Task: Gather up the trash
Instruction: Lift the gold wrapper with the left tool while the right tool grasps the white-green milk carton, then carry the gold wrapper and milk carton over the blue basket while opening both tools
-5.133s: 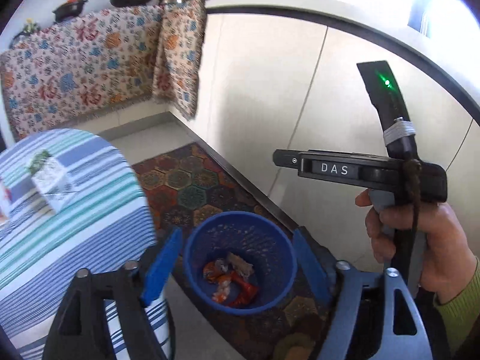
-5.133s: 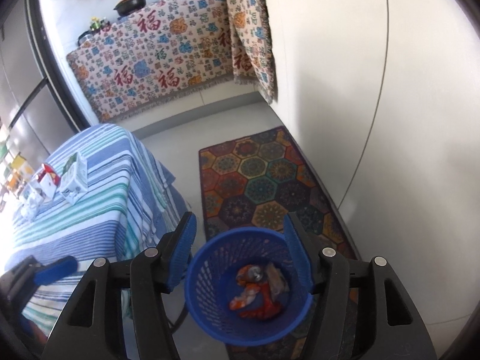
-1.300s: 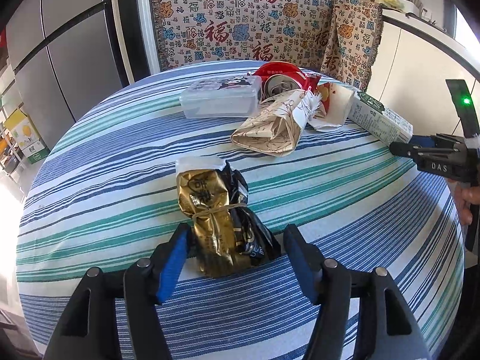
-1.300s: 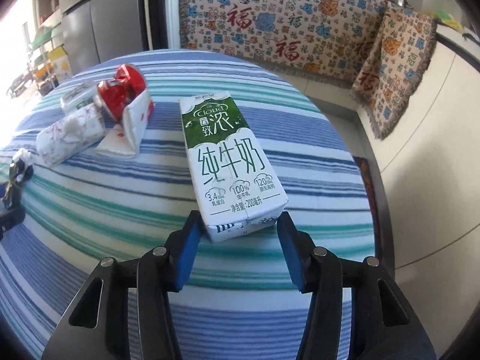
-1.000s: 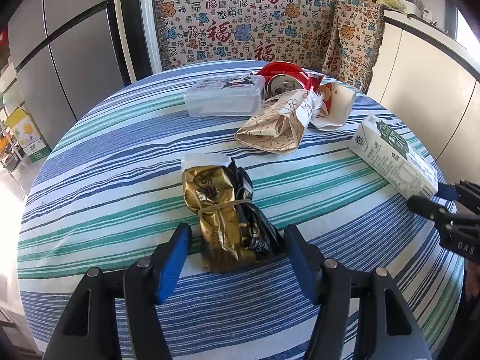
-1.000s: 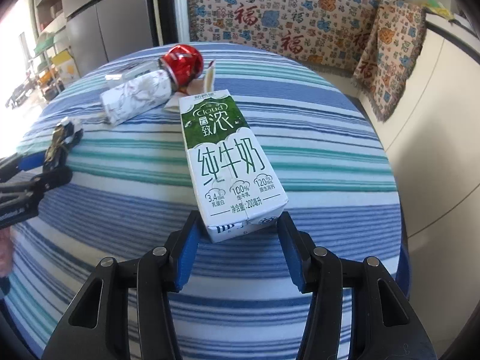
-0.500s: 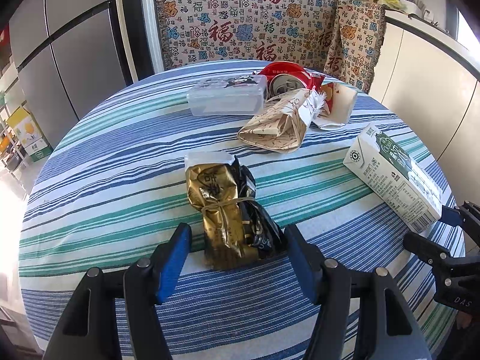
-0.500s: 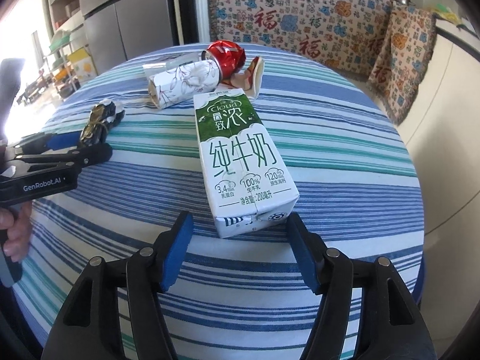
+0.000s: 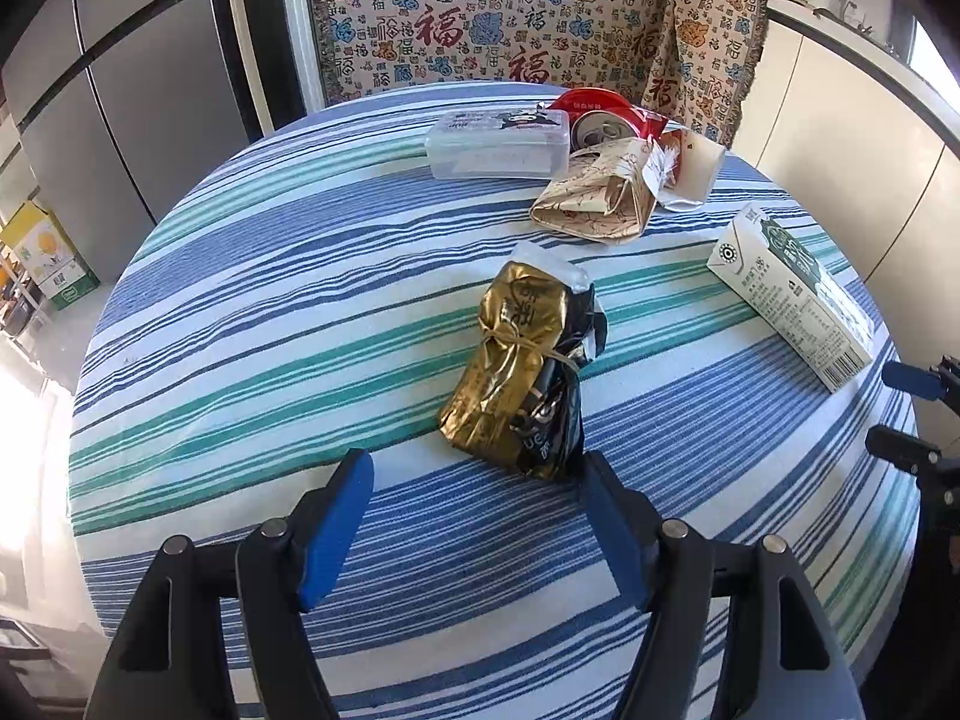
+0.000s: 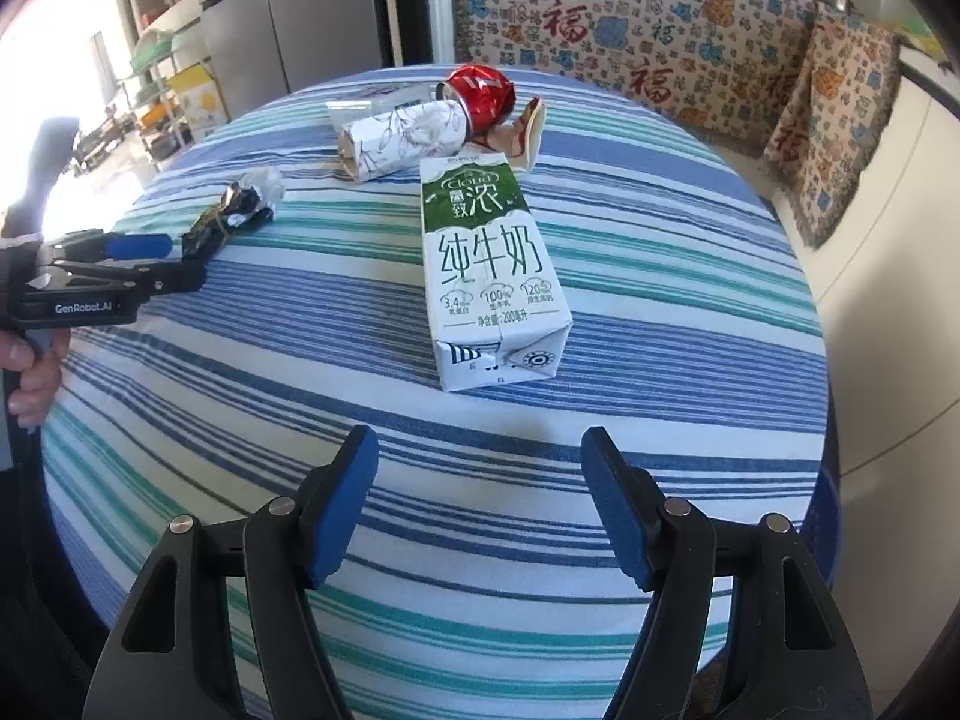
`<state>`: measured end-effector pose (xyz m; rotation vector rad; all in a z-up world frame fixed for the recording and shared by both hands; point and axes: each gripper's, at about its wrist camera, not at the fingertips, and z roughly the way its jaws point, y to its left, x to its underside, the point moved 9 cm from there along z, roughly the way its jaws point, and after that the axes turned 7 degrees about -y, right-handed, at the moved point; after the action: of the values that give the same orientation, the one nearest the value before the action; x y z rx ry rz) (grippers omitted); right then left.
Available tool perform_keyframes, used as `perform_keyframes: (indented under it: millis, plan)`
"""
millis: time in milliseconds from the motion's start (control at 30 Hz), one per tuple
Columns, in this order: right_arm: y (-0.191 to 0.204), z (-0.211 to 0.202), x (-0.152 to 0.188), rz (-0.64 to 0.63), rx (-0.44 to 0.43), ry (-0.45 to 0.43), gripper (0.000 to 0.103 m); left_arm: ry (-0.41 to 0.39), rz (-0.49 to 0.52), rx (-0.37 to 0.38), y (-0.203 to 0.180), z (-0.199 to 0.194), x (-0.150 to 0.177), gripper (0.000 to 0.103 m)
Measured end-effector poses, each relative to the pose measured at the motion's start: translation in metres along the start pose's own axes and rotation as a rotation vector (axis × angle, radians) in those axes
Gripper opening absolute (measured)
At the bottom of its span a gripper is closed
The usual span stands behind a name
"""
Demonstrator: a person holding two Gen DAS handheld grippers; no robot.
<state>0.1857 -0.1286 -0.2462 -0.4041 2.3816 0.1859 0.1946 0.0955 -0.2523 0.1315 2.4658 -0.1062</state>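
On the striped tablecloth [image 9: 300, 276], our left gripper [image 9: 474, 516] and right gripper [image 10: 480, 498] had just been opening, both empty. We judged each should straddle its item squarely: gold wrapper [image 9: 510, 372], milk carton [image 10: 489, 276].

On the table I counted one milk carton [image 10: 489, 276], one gold wrapper bundle [image 9: 521, 367], one clear plastic box [image 9: 497, 144], one crushed red can [image 9: 603, 120] and one patterned paper roll [image 9: 594, 198].

Round striped table [image 9: 300, 312], grey fridge [image 9: 150, 108] behind, patterned cloth [image 9: 480, 12] draping counter.
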Motion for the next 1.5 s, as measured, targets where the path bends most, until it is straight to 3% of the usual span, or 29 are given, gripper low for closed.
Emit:
perform_keyframes:
  millis: [133, 333, 500, 733, 767, 833, 933, 1233, 1500]
  plan:
    - [-0.005, -0.006, -0.032, -0.003, 0.001, -0.018, 0.077, -0.028, -0.015, 0.080, -0.002, -0.008, -0.008, 0.072]
    - [0.003, 0.026, -0.064, -0.055, 0.004, 0.075, 0.079, -0.040, 0.025, 0.109, -0.019, -0.002, -0.018, 0.072]
    - [0.018, 0.053, -0.073, -0.116, 0.009, 0.150, 0.079, -0.034, 0.079, 0.063, -0.025, 0.009, -0.021, 0.072]
    - [0.015, 0.071, -0.078, -0.116, 0.059, 0.206, 0.078, -0.054, 0.059, 0.058, -0.021, 0.006, -0.027, 0.072]
    - [0.016, 0.073, -0.077, -0.113, 0.052, 0.215, 0.075, -0.054, 0.063, 0.054, -0.021, 0.007, -0.028, 0.071]
    - [0.015, 0.076, -0.076, -0.111, 0.042, 0.235, 0.054, -0.051, 0.069, 0.048, -0.022, 0.008, -0.028, 0.058]
    - [0.013, 0.071, -0.081, -0.107, 0.038, 0.218, 0.051, -0.039, 0.046, 0.047, -0.021, 0.011, -0.027, 0.044]
    - [0.014, 0.040, -0.080, -0.063, -0.009, 0.158, 0.051, -0.080, -0.002, 0.085, -0.031, -0.002, -0.033, 0.039]
    - [-0.009, 0.014, -0.063, 0.017, -0.028, 0.119, 0.051, -0.098, 0.003, 0.166, -0.068, -0.010, -0.027, 0.039]
